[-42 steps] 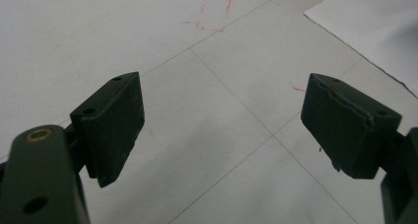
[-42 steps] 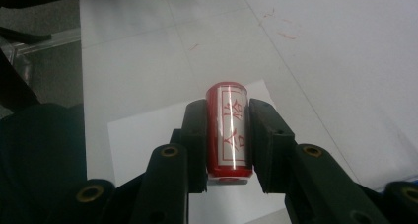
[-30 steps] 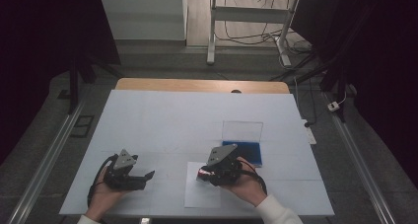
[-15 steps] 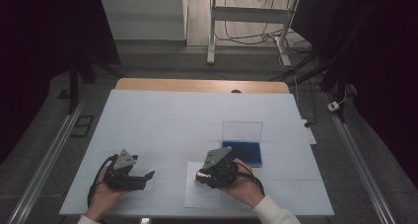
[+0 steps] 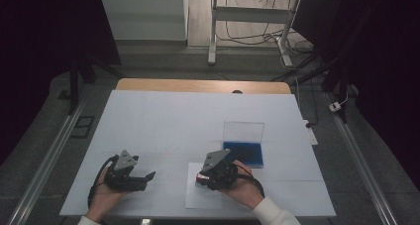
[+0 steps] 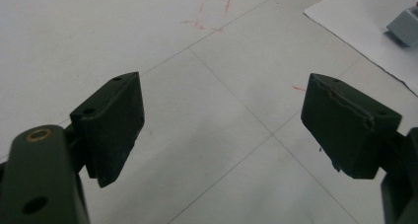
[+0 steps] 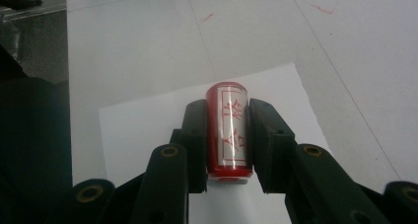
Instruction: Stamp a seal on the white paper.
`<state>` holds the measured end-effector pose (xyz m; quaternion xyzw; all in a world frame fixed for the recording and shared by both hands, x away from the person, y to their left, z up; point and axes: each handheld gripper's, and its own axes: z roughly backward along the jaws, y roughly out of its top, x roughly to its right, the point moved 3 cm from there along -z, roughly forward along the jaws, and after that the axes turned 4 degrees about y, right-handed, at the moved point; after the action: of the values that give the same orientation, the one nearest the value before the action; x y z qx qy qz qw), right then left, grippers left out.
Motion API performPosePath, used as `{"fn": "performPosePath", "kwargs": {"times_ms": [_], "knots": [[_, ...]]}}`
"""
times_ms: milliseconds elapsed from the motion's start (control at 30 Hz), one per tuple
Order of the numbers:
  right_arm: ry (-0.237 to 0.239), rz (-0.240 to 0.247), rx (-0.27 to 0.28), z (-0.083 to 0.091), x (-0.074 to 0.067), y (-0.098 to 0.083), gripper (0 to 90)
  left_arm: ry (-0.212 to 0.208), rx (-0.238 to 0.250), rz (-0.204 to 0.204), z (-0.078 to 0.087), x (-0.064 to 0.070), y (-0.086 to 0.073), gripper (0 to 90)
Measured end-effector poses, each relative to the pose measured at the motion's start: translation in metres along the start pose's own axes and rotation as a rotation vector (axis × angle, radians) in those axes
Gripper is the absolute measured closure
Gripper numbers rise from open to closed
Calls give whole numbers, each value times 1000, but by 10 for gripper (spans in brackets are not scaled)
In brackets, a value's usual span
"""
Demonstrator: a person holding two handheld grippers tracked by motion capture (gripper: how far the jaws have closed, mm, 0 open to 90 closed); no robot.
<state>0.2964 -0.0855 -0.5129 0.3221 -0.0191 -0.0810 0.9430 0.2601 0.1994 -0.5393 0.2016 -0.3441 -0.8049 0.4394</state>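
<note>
Currently the right gripper [image 7: 227, 135] clamps a red stamp [image 7: 227, 132] between its fingers [image 7: 268, 135], above white paper [image 7: 138, 130]; left gripper [image 6: 222, 130] fingers stand wide, empty.

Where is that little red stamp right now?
The red stamp is clamped in the right gripper, held over the sheet of paper at the table's near edge, left of the blue ink pad case.
</note>
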Motion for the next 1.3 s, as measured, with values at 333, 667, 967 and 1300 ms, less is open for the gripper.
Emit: {"fn": "performPosePath", "kwargs": {"times_ms": [333, 667, 967, 1300], "knots": [[-8, -4, -6, -2, 2, -2, 693, 0, 0, -1, 0, 0, 0, 172], [-9, 1, -11, -3, 2, -2, 694, 0, -4, -3, 0, 0, 0, 172], [-2, -12, -18, -4, 4, -2, 698, 0, -5, -5, 0, 0, -1, 172], [-18, -7, -33, -7, 1, -4, 702, -1, -8, -6, -1, 1, -1, 172]]}}
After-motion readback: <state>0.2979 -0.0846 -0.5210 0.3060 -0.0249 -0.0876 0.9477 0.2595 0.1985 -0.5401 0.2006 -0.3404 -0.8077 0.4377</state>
